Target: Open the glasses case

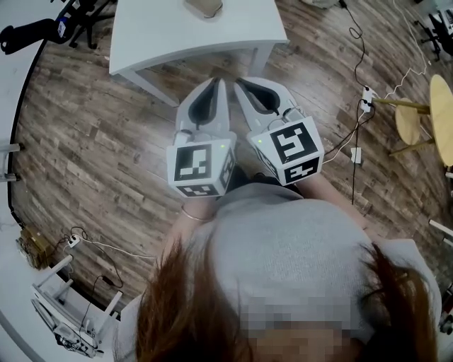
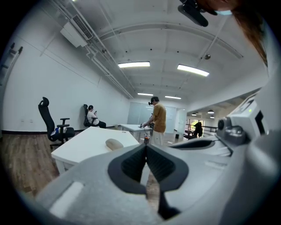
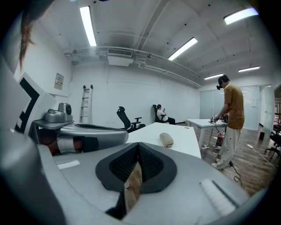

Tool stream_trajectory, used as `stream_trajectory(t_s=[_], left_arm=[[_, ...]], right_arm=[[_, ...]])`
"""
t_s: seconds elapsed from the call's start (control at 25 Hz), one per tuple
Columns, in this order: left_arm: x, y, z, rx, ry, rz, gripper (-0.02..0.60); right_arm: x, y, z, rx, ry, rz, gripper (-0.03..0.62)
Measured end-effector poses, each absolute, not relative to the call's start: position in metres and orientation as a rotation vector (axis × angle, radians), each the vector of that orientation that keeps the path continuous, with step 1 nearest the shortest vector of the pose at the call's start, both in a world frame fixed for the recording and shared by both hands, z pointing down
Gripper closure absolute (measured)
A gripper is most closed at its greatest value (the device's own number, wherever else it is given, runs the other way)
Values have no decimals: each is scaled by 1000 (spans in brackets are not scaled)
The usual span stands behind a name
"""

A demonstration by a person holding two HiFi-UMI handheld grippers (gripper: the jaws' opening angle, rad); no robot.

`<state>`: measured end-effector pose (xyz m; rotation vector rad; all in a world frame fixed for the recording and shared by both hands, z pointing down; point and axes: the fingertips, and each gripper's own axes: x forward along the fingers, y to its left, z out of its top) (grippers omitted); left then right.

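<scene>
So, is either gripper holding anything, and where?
Nothing. Both the left gripper and right gripper are shut and empty; the glasses case lies on the table.

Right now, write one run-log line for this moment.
left gripper: shut, empty | right gripper: shut, empty | glasses case: closed, on white table

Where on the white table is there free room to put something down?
Nearly the whole white table is bare: from its near edge up to the glasses case, and to both sides of the case. Only the case's spot is taken. The left gripper and right gripper sit close together before the near edge.
</scene>
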<state>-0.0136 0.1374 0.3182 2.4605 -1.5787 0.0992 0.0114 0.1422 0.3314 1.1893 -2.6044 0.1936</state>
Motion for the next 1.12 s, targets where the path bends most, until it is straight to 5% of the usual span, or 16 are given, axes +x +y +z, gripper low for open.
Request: stream_trajectory(t_s=[1.12], left_arm=[[35, 250, 319, 2436, -1601, 109, 581]], right_arm=[[54, 253, 315, 1094, -2697, 118, 589]])
